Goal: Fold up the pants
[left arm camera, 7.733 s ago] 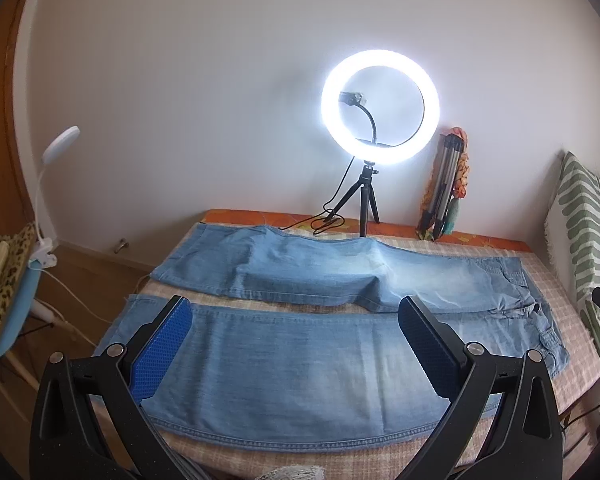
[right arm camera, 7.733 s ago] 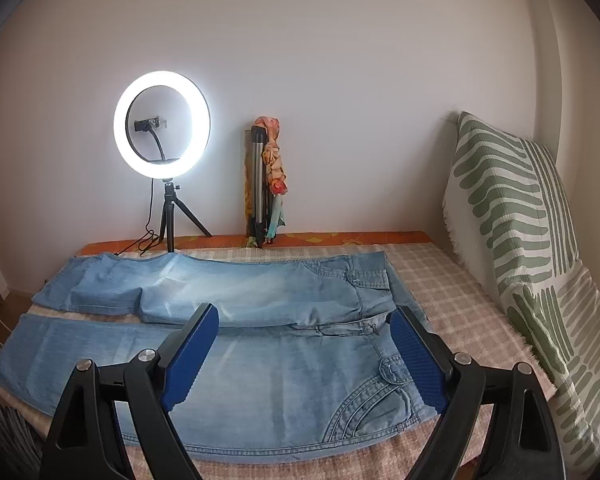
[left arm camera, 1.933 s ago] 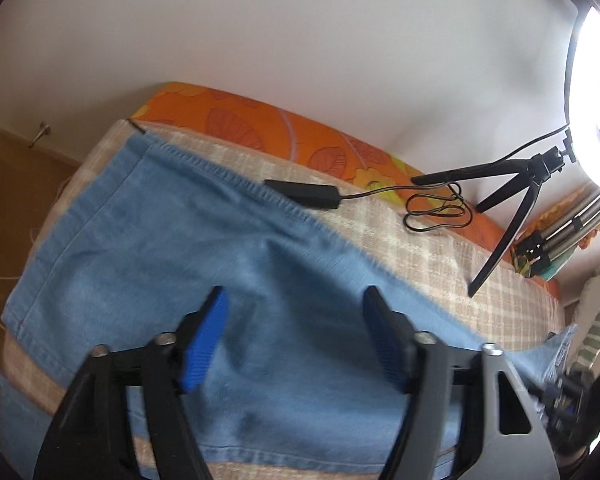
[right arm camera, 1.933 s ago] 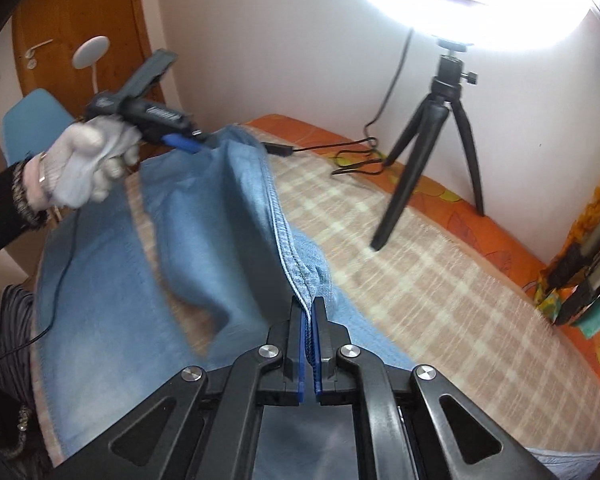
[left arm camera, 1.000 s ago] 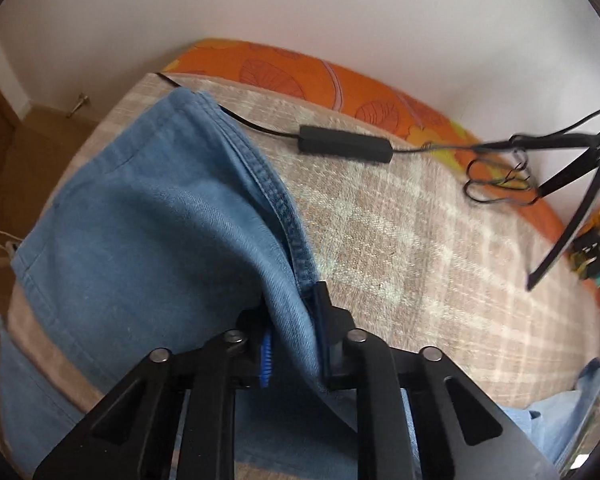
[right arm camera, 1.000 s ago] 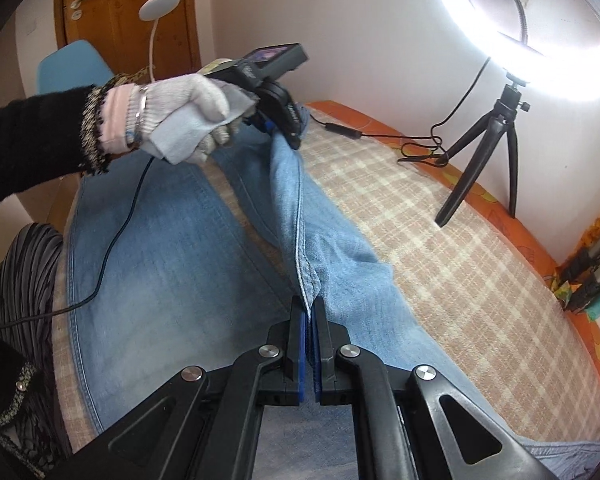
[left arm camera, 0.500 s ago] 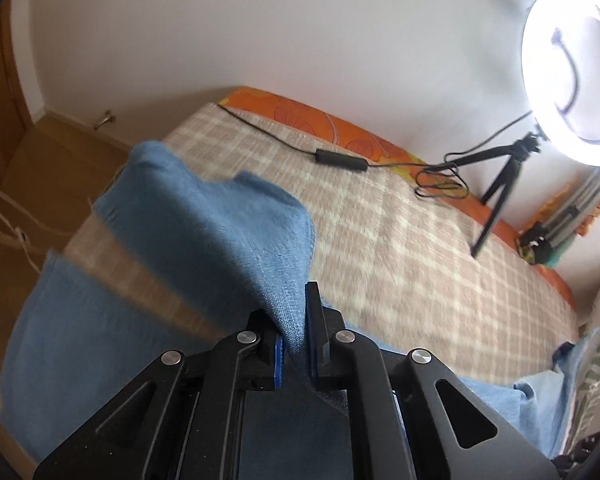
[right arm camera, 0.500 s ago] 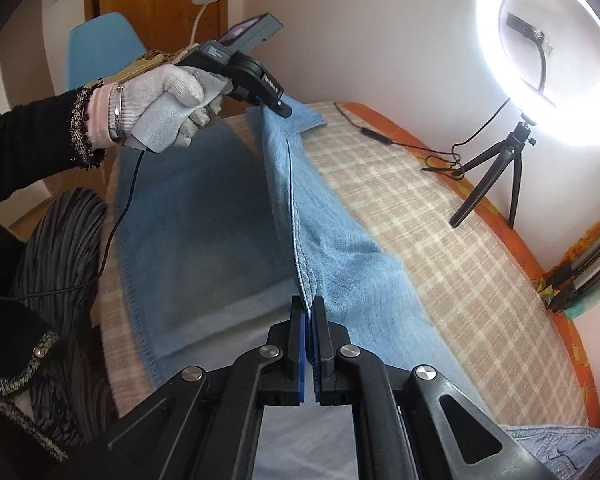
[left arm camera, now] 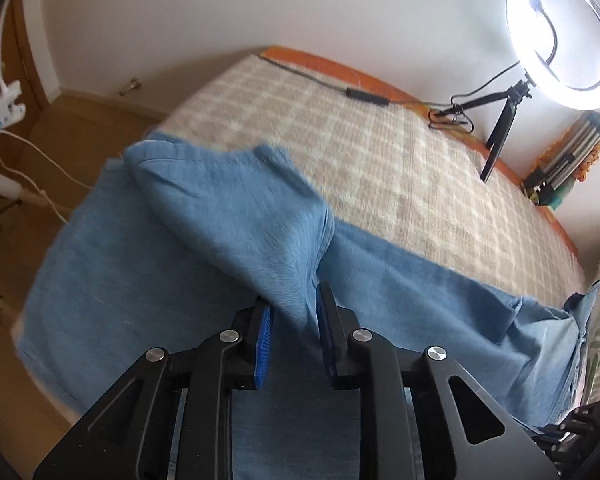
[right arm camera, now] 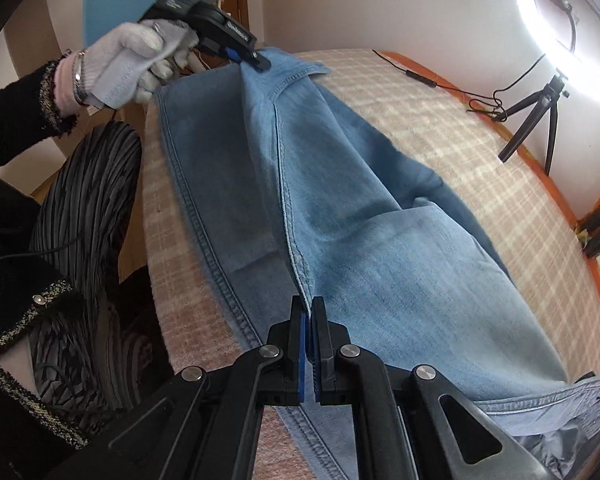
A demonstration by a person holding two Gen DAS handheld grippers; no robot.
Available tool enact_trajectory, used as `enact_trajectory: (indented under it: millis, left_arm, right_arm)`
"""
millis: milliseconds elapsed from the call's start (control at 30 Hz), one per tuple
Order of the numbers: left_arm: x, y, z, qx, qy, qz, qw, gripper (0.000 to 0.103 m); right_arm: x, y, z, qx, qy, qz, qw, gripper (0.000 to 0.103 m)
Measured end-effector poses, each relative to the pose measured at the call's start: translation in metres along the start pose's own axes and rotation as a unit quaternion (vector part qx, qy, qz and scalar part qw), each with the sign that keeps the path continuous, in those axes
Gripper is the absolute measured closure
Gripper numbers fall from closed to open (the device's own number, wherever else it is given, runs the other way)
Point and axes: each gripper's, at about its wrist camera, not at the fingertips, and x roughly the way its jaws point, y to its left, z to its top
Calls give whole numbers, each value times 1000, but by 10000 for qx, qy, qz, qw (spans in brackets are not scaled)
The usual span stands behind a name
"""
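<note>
Your right tool [right arm camera: 308, 312] is pinched tight on the side seam of the jeans [right arm camera: 340, 208] at the bottom centre of its view, blue pads pressed together on the cloth. Your left tool [left arm camera: 292, 312] sits narrow around a bunch of denim near the leg end, though a gap shows between its pads and the cloth, so I judge that grip to be loose or letting go. In the right view that same tool appears at the upper left in your gloved hand [right arm camera: 128, 60], nose touching the raised hem.

The jeans lie along the near edge of the bed [left arm camera: 380, 160], the far leg lifted and half carried over the near one, sagging between your two holds.

The risks from here:
- If the left pinch slips, the hem will drop short and the legs will not line up.
- Uneven pulling could twist the seam and leave a diagonal crease.
- The near leg already hangs at the bed's edge; dragging toward you could slide the whole pair off.
- Keep clear of the lamp [left arm camera: 560, 36] cable at the upper right.
</note>
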Motion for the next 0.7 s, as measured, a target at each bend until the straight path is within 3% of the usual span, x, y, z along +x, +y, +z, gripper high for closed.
enact_trajectory:
  millis: [67, 267, 433, 500, 700]
  left_arm:
    - [-7, 1, 6, -28, -72, 22, 10000, 63]
    - [-33, 10, 20, -202, -483, 56, 9986, 60]
    - [4, 7, 43, -299, 44, -98, 9995, 60]
    - [27, -1, 53, -355, 355, -250, 9984, 48]
    - [83, -15, 62, -275, 835, 539, 9947, 44]
  right_arm:
    - [4, 1, -2, 36, 8, -47, 10000, 103]
    - [11, 0, -7, 146, 21, -110, 9998, 103]
    - [15, -1, -6, 165, 7, -144, 9998, 103]
    - [15, -1, -6, 186, -9, -156, 9997, 103]
    - [17, -5, -6, 257, -62, -139, 9996, 103]
